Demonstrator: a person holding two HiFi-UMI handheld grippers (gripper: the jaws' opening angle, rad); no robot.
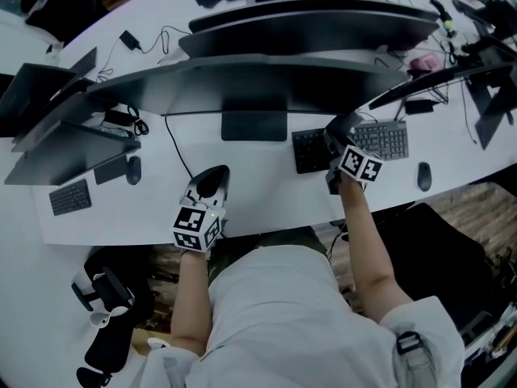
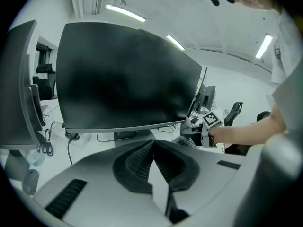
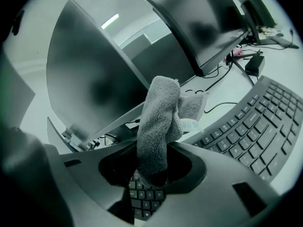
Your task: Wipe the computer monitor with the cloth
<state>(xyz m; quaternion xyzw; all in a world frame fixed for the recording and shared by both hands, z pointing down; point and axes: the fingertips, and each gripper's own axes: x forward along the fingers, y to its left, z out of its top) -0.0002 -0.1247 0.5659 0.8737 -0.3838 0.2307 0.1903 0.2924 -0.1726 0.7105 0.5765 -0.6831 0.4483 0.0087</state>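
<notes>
A wide curved dark monitor (image 1: 242,83) stands on the white desk (image 1: 258,196); it fills the left gripper view (image 2: 123,79) and shows tilted in the right gripper view (image 3: 90,79). My right gripper (image 1: 338,132) is shut on a grey fluffy cloth (image 3: 158,126) that sticks up from its jaws, above a black keyboard (image 1: 311,149) near the screen's right lower edge. My left gripper (image 1: 212,183) hovers over the desk below the monitor stand (image 1: 254,125), its jaws closed together with nothing in them (image 2: 153,162).
A second keyboard (image 1: 383,140) and a mouse (image 1: 424,176) lie right of the black one. More monitors stand at left (image 1: 56,128), right (image 1: 452,75) and behind (image 1: 315,18). Cables (image 1: 174,148), another mouse (image 1: 133,169) and a small keyboard (image 1: 70,197) sit on the left desk.
</notes>
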